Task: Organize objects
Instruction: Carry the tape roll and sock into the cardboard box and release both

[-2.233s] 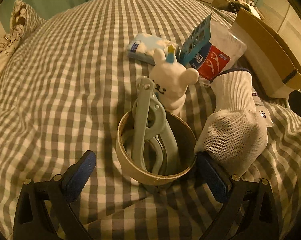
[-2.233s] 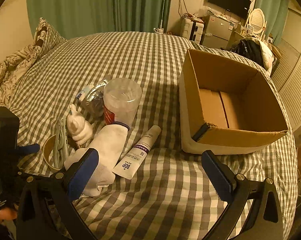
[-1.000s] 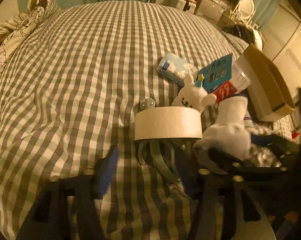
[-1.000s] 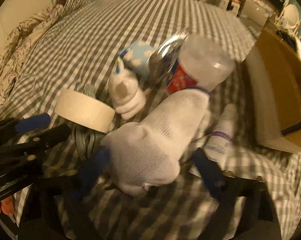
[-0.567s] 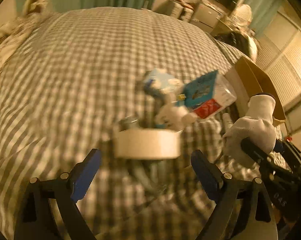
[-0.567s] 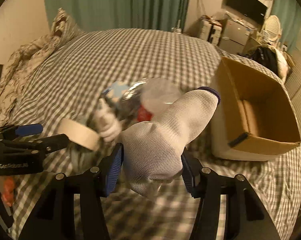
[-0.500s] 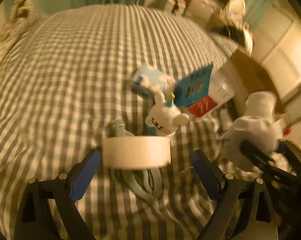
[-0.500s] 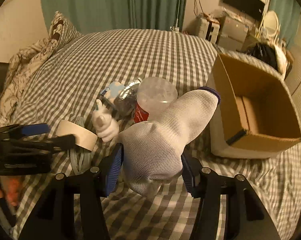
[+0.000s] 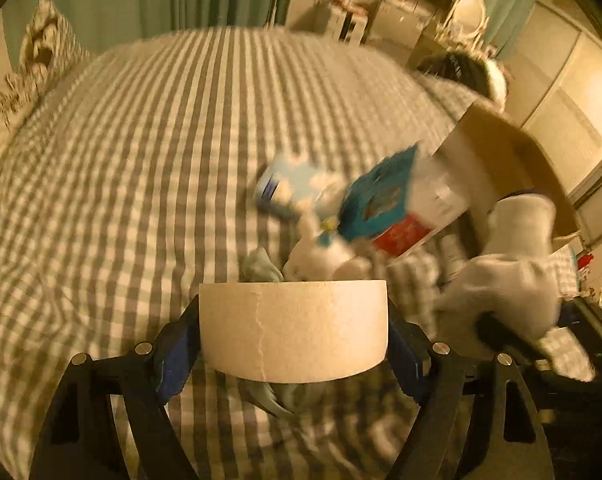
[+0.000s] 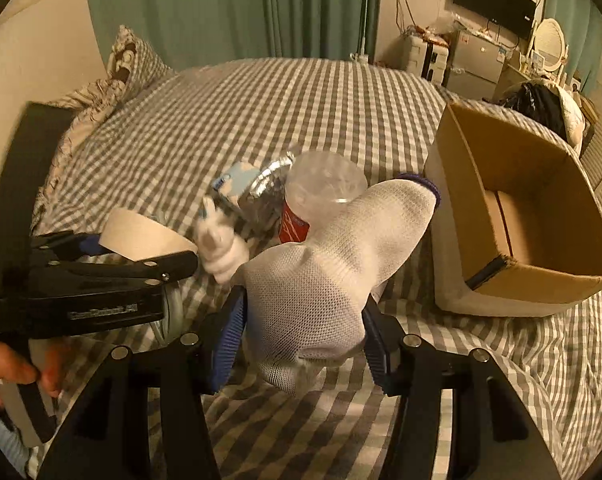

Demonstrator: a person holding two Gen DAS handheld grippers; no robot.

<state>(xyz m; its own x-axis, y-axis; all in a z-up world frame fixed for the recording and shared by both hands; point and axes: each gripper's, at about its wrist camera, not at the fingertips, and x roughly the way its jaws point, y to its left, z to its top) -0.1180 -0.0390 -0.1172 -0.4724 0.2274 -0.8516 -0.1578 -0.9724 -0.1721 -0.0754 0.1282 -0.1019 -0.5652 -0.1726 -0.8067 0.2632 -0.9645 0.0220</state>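
Around the one open cardboard box (image 10: pixel 517 216) on the checked bed there is one roll of masking tape (image 9: pixel 293 330), one white knit glove (image 10: pixel 333 264), one white bear figurine (image 10: pixel 221 248), one clear plastic cup (image 10: pixel 321 188) with a red label, one silver foil packet (image 10: pixel 265 188) and one light-blue tissue pack (image 9: pixel 289 188), all lying to the box's left. Two grippers are in view, a left gripper (image 9: pixel 293 344) and a right gripper (image 10: pixel 301 332), and one patterned pillow (image 10: pixel 121 68) lies far from the box at the bed's head.
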